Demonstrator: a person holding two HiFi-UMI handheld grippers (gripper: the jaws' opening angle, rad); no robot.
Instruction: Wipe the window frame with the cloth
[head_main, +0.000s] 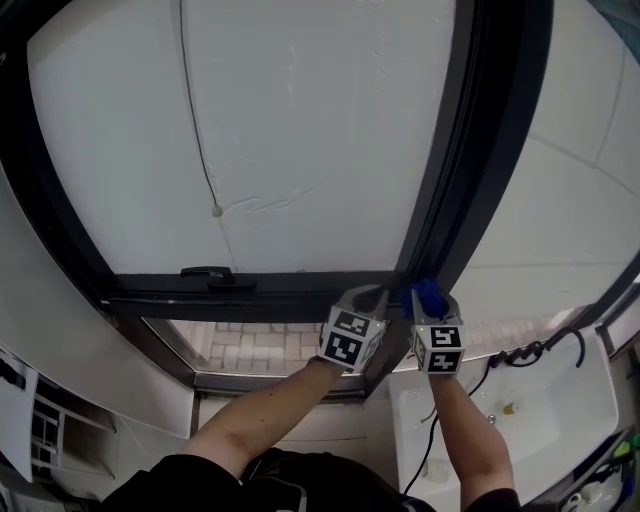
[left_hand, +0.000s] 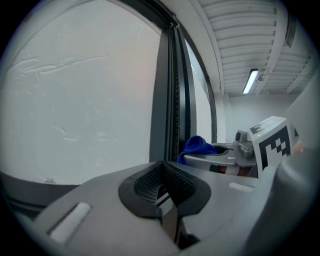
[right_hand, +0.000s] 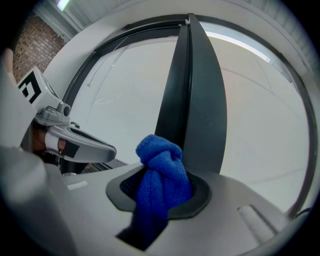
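Note:
A bunched blue cloth (right_hand: 161, 172) sticks out of my right gripper (right_hand: 162, 192), which is shut on it. The cloth (head_main: 427, 296) sits at the foot of the dark vertical window frame bar (head_main: 470, 150), close to or touching it. The same bar (right_hand: 192, 95) rises right behind the cloth in the right gripper view. My left gripper (head_main: 372, 300) is just left of the right one, shut with nothing between its jaws (left_hand: 162, 192). From the left gripper view the cloth (left_hand: 197, 146) shows beside the frame (left_hand: 170, 95).
A horizontal dark frame rail with a black handle (head_main: 215, 275) runs left of the grippers. Frosted panes (head_main: 300, 120) fill the window. Below right lie a white sill surface (head_main: 520, 400) and a black cable (head_main: 520, 352). Brick paving (head_main: 255, 345) shows through the lower opening.

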